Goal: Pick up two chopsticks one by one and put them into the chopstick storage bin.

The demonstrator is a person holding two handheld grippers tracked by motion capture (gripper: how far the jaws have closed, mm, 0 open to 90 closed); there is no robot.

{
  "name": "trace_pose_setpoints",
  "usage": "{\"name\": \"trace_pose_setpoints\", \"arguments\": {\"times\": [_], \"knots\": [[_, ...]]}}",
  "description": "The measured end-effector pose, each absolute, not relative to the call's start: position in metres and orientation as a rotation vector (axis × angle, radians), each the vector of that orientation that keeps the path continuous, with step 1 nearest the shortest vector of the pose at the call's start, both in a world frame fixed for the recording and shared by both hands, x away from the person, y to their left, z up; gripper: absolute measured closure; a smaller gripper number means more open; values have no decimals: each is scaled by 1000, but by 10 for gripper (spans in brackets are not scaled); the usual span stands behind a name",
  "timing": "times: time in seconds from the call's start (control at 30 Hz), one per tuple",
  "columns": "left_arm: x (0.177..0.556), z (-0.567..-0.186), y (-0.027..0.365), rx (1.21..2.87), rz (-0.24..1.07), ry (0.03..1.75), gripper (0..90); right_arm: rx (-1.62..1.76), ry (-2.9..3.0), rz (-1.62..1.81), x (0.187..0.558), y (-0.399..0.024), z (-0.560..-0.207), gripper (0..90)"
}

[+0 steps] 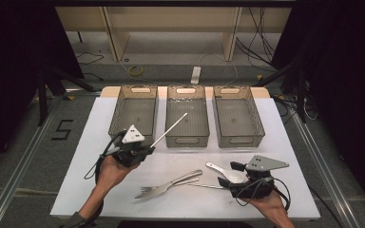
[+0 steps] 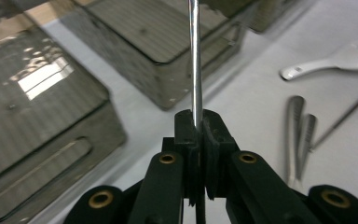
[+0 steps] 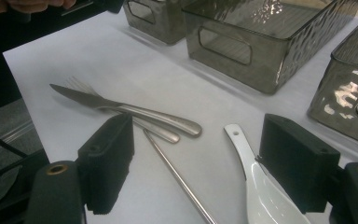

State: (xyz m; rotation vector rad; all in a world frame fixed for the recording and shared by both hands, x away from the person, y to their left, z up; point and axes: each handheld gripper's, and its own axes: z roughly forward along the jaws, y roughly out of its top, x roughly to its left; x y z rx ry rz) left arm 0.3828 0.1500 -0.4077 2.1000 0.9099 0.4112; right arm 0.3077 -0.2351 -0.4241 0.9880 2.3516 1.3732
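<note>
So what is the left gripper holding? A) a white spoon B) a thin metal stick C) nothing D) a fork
B: the left gripper is shut on a thin metal stick that points toward the middle bin; the fork and the white spoon lie on the table.

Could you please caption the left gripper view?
Left claw shut on a metal rod that points toward smoky bins.

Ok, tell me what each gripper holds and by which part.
Left gripper: a metal chopstick, clamped near one end. Right gripper: open, nothing held.
</note>
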Motion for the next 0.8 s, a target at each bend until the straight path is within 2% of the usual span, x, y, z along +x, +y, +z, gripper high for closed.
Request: {"name": "trace_pose_setpoints", "arguments": {"times": [0.5, 0.8], "knots": [[443, -392, 190, 1984, 477, 1137, 855, 997, 2372, 1340, 306, -235, -425, 272], [477, -394, 202, 1982, 478, 1212, 855, 991, 2378, 1332, 305, -234, -424, 262]]}}
